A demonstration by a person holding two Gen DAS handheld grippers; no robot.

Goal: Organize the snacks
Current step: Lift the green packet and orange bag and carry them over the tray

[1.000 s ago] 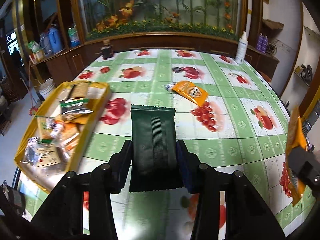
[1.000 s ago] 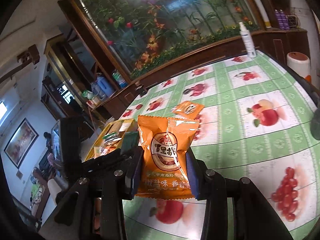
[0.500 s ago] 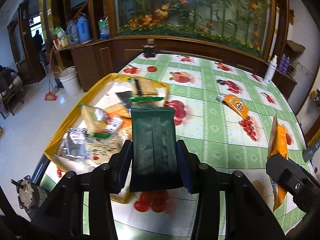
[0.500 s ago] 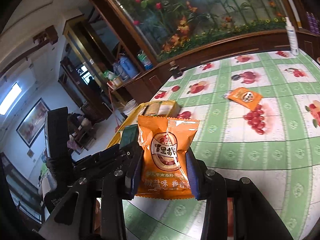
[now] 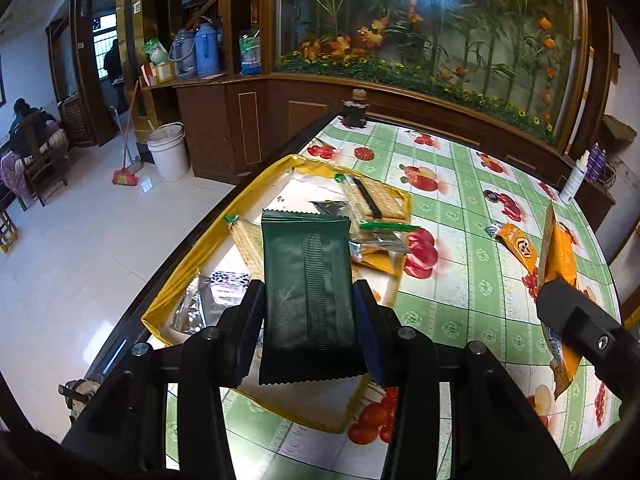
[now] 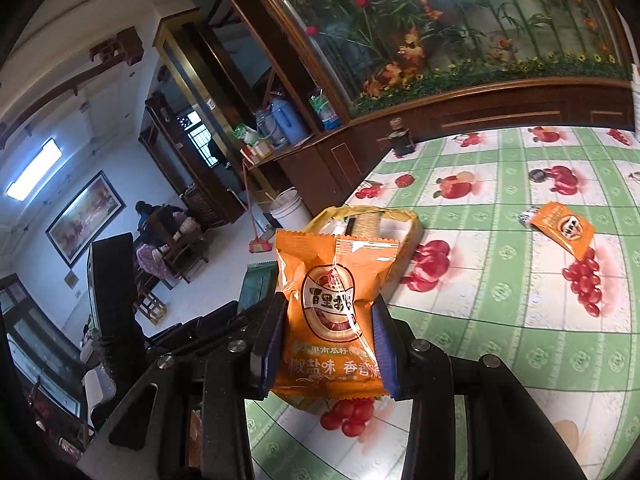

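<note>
i carry both snacks above the yellow tray (image 5: 188, 252): left claw (image 5: 309, 312) clamps the green packet (image 5: 306, 292), right claw (image 6: 326, 340) the orange packet (image 6: 332, 308). next: lower, release inside its rim.

Dark-green packet (image 5: 307, 296); orange packet (image 6: 334, 312); seemingly yellow tray (image 5: 192, 258).

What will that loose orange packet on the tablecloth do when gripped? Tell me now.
The loose orange packet lies flat and thin, so it is probably light and floppy. Its glossy film on the smooth tablecloth suggests it may slide when nudged. Flat as it is, it should not roll.
</note>
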